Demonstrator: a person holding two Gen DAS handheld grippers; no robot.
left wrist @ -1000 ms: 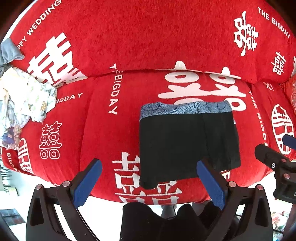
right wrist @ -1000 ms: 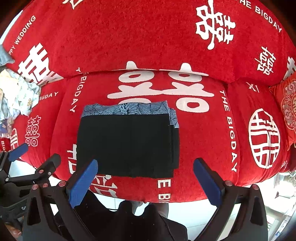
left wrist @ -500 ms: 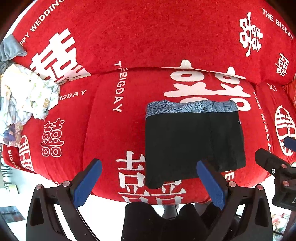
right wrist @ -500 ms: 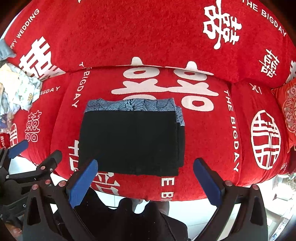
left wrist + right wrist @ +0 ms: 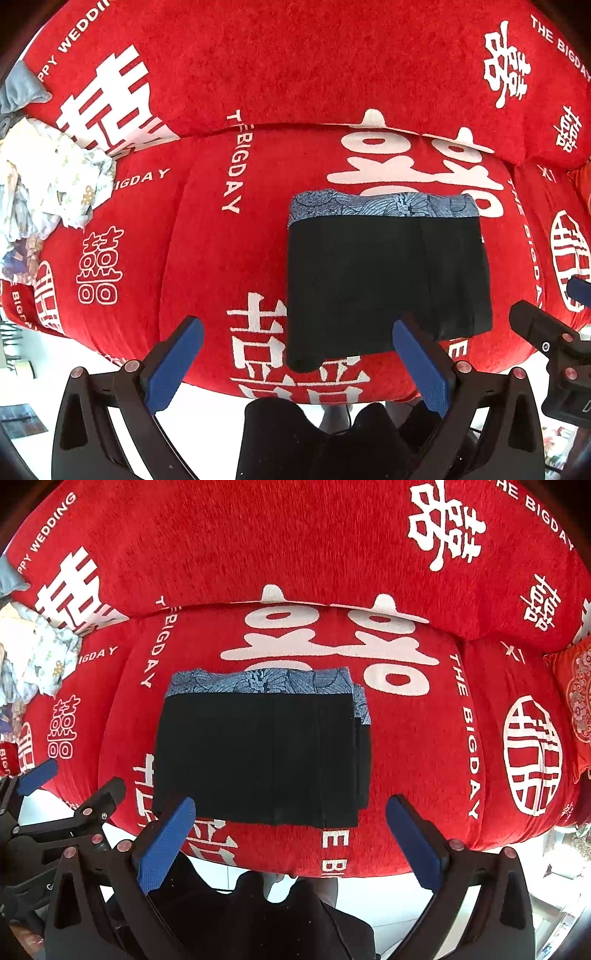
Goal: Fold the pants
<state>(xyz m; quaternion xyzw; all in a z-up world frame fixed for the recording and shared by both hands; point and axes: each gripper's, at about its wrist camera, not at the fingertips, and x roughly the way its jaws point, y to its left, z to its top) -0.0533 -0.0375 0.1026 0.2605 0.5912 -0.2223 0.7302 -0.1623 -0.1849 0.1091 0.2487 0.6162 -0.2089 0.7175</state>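
Red sofa cover (image 5: 258, 92) with white lettering carries the folded black pants (image 5: 258, 753) at the seat's front edge, patterned waistband toward the backrest. Left gripper (image 5: 295, 365) and right gripper (image 5: 290, 843) hover before it, both spread wide, empty.

Your left gripper (image 5: 295, 360) is spread wide, its two blue-padded fingers (image 5: 173, 363) far apart with nothing between them. Your right gripper (image 5: 291, 842) is just as wide, blue pads (image 5: 415, 845) apart and holding nothing. Both point forward and slightly downward, side by side and close together: your right gripper's black frame shows at the right edge of the left wrist view, and your left gripper's frame at the left edge of the right wrist view. Your dark-clad legs (image 5: 280, 919) show below, between the fingers.
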